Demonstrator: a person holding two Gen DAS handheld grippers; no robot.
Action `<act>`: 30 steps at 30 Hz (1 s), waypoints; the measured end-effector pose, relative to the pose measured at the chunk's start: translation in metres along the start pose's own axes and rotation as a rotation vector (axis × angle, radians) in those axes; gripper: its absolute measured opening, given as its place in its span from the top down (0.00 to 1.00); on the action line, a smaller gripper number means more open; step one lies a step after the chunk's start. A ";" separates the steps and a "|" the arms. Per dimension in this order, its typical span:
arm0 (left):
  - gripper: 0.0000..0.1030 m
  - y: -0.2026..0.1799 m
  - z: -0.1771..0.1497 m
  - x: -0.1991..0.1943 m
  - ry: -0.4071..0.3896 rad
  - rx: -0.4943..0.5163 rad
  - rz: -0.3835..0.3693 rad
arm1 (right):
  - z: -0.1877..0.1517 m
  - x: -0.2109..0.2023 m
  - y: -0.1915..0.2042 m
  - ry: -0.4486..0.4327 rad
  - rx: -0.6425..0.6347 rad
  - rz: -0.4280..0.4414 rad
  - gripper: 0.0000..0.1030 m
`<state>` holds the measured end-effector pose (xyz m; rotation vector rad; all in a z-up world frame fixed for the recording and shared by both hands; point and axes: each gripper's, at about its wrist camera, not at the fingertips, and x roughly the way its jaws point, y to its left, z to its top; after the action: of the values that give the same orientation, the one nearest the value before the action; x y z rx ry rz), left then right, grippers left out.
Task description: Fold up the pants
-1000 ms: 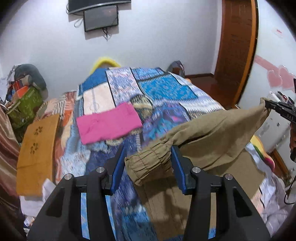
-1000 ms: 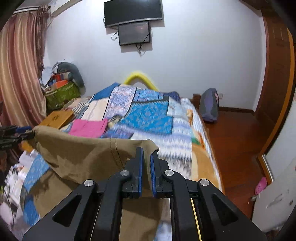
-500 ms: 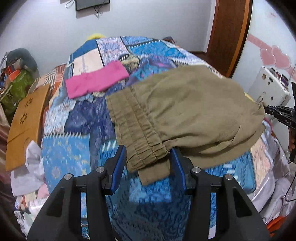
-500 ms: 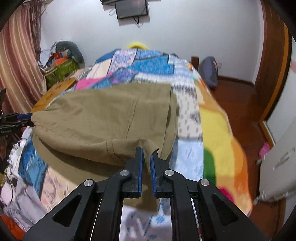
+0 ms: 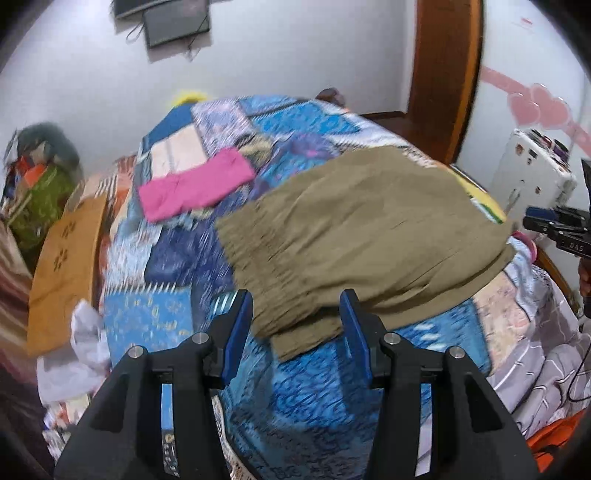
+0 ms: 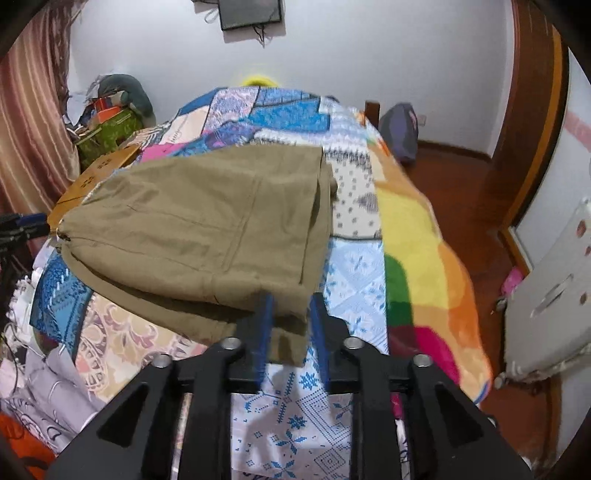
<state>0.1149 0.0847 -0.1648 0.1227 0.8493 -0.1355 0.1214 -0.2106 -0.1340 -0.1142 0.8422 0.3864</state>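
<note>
Here the olive pants (image 5: pixel 354 236) lie folded over on themselves across the near end of the bed's patchwork quilt (image 5: pixel 310 391), the gathered elastic waistband (image 5: pixel 269 266) toward the left side and the doubled cloth spreading rightward to the mattress edge. From the right wrist view the same pants (image 6: pixel 207 221) show a long seam running down the top layer, and a lower layer sticks out beneath it at the front edge. The left gripper (image 5: pixel 295 321) has its blue-padded fingers spread wide, one on each side of the waistband corner, with cloth lying between them but not pinched. The right gripper (image 6: pixel 290 321) also stands parted, its jaws a narrower gap apart, and the pants' near corner sits in that gap; whether the pads touch the cloth cannot be told. Beyond the pants a folded pink garment (image 5: pixel 195 184) rests on the quilt, well apart from them. A tan perforated board (image 5: pixel 66 266) leans at the bed's left side, a dark screen (image 6: pixel 251 13) hangs on the white wall, and a wooden door frame (image 5: pixel 447 74) stands at right.
</note>
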 end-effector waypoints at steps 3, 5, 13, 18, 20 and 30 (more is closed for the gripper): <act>0.50 -0.022 0.011 0.000 -0.001 0.049 -0.048 | 0.008 -0.006 0.018 -0.030 -0.052 0.024 0.63; 0.48 -0.037 0.016 0.005 0.011 0.090 -0.075 | 0.013 -0.005 0.033 -0.029 -0.097 0.055 0.63; 0.47 -0.074 0.015 0.036 0.093 0.151 -0.162 | 0.012 0.029 0.094 0.033 -0.283 0.160 0.63; 0.47 -0.079 0.014 0.039 0.095 0.160 -0.185 | 0.005 0.048 0.107 0.074 -0.334 0.169 0.63; 0.47 -0.082 0.014 0.041 0.099 0.175 -0.193 | 0.007 0.049 0.106 0.068 -0.323 0.183 0.63; 0.47 -0.097 0.008 0.059 0.121 0.256 -0.152 | 0.016 0.047 0.097 0.052 -0.223 0.288 0.88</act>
<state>0.1435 -0.0165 -0.2093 0.3090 0.9599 -0.3823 0.1247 -0.1032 -0.1532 -0.2116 0.8676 0.7510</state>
